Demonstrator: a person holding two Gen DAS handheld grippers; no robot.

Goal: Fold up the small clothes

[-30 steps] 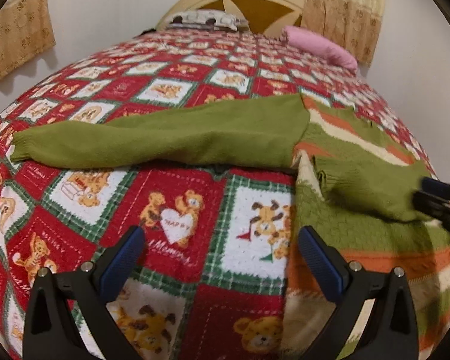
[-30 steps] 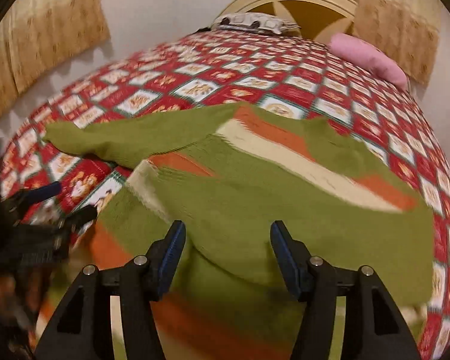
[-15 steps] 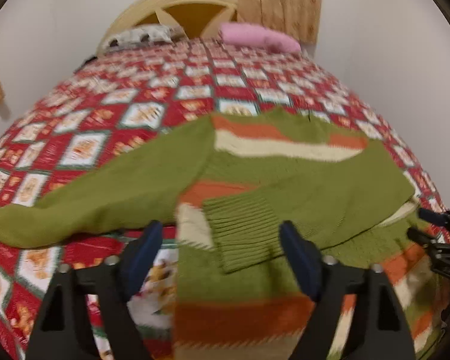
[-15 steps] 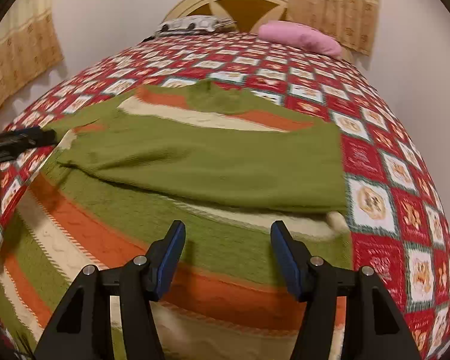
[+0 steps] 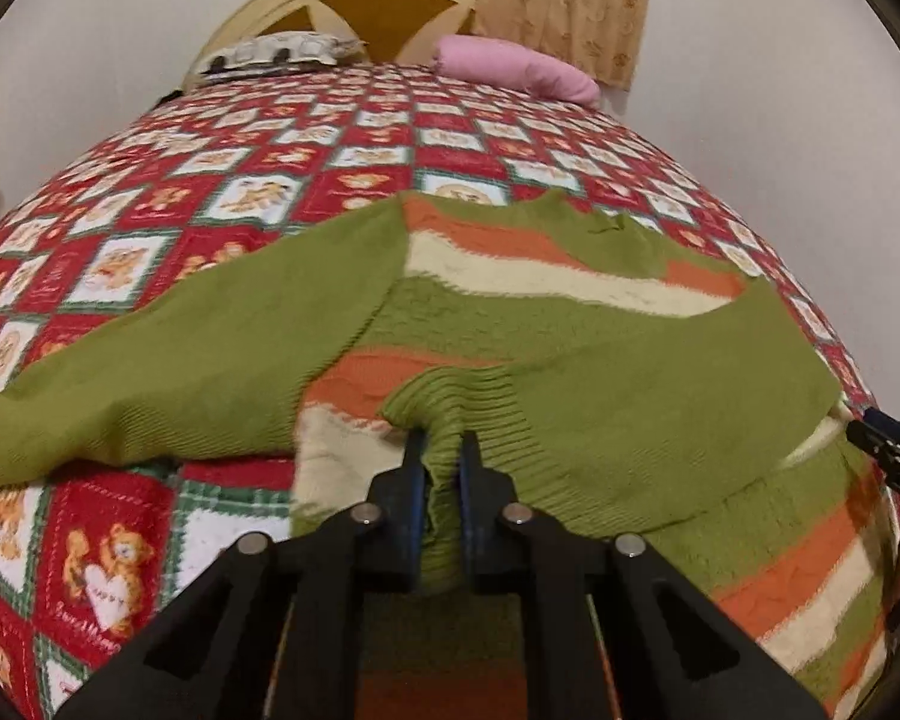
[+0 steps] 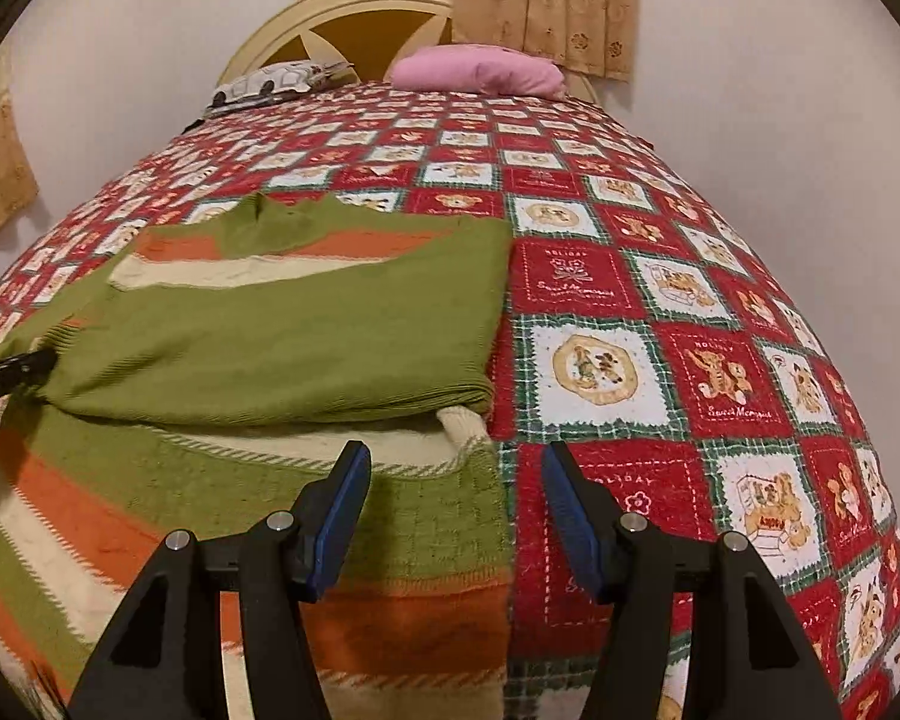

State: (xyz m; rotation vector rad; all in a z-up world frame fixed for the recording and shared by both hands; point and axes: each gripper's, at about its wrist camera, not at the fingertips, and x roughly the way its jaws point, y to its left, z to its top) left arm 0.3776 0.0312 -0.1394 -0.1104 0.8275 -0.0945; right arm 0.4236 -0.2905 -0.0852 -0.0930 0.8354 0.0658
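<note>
A green knit sweater with orange and cream stripes [image 5: 570, 312] lies flat on the bed. Its right sleeve is folded across the body, and the ribbed cuff [image 5: 450, 414] is pinched in my left gripper [image 5: 441, 480], which is shut on it. The left sleeve [image 5: 180, 360] stretches out to the left. In the right wrist view the sweater [image 6: 270, 324] fills the left half. My right gripper [image 6: 455, 510] is open and empty, low over the sweater's right edge. It also shows at the right edge of the left wrist view [image 5: 888, 438].
The bed carries a red and white teddy-bear quilt [image 6: 660, 330]. A pink pillow [image 6: 480, 69] and a patterned pillow [image 6: 276, 81] lie by the cream headboard [image 6: 354, 18]. Walls and curtains stand behind and to the sides.
My left gripper moved in and shut on the folded sleeve's cuff; it was open before. My right gripper shifted right to the sweater's right edge, still open.
</note>
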